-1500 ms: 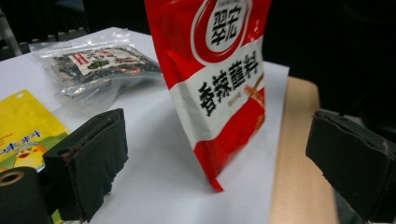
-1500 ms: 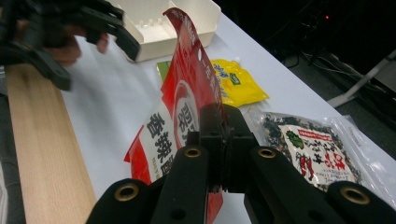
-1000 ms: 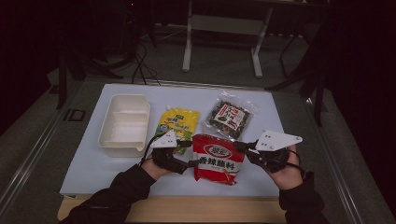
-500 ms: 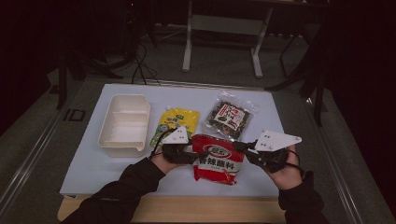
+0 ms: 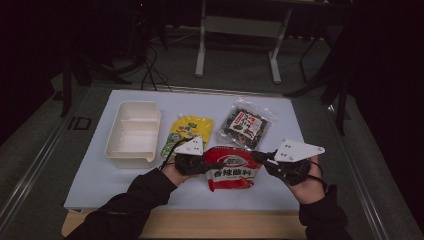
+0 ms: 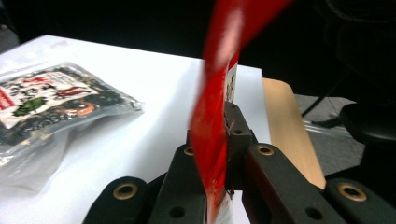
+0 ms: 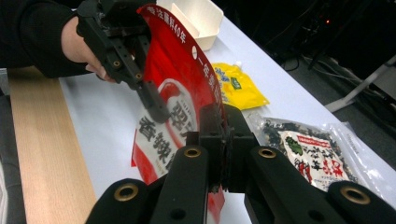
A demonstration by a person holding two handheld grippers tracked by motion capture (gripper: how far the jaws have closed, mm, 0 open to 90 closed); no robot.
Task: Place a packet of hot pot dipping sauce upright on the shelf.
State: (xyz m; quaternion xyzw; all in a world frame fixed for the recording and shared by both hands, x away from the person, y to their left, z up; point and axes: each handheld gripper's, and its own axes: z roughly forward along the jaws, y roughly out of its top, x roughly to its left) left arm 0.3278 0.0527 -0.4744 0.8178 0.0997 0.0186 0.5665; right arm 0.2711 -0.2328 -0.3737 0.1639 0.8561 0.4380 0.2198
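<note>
Red pouch (image 5: pixel 232 169): I hold it between my two grippers above the near part of the white surface (image 5: pixel 100 175), printed face up in the high view. It is a sealed flat packet with white characters on a red ground and a hang hole near its top edge.

Left gripper (image 5: pixel 207 165): clamped on the left edge of the red pouch. Its jaws have just been closing, and the left gripper view shows the red film pinched between the two black pads.

Right gripper (image 5: pixel 256 157): clamped on the right edge of the red pouch. In the right gripper view the pads meet on the film with no gap.

White container (image 5: pixel 132 132): an open, lidless tray at the far left of the surface, well apart from the red pouch. A low inner wall divides it into compartments. I see nothing lying in any of them.

Yellow pouch (image 5: pixel 187 132): lies flat just beside the container's right wall, beyond my left gripper. It is sealed. A small spout shows at its end in the right gripper view.

Clear bag (image 5: pixel 245 124): lies flat to the right of the yellow pouch, beyond the red pouch. It is sealed. Dark dried pieces show through the film around a printed label.

Surface edge: a wooden strip (image 5: pixel 200 224) runs along the near side.
</note>
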